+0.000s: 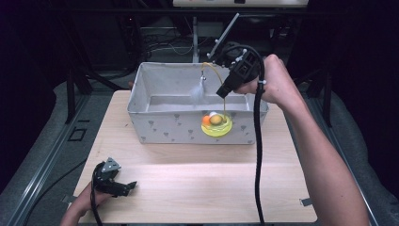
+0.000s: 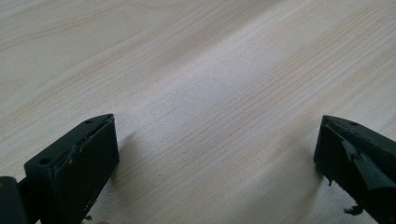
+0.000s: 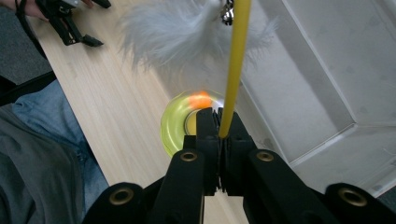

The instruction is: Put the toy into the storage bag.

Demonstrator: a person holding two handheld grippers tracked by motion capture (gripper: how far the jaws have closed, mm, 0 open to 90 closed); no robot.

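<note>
My right tongs [image 3: 219, 122] are clamped shut on the yellow wand [image 3: 235, 65] of a cat toy, the two black jaws pressed flat together with the thin stem pinched between their tips. The wand is a smooth, round, bendy rod of glossy yellow; in the high view it arcs up from my right tongs [image 1: 224, 92] and curves over to the left. From its far end hangs a tuft of white feathers [image 3: 187, 28], soft and wispy, with a small metal bell [image 3: 227, 16] beside them. Below the jaw tips sits the toy's base [image 1: 217, 126], a round, lime-yellow plastic ring, translucent and shiny, with an orange ball [image 1: 206, 120] lying on it. The base is at the near wall of the fabric bin [image 1: 160, 123]; I cannot tell whether it touches the wall or hangs free.

The bin is a rectangular box of pale grey cloth printed with small dark motifs, its walls stiff and upright, its inside plain. It stands on the table [image 1: 197, 188], light wood with a fine straight grain and a matte face.

My left tongs [image 2: 215, 158] stand wide open just over that bare wood, well away from my right ones, nothing between the blocky black pads [image 2: 88, 158].
</note>
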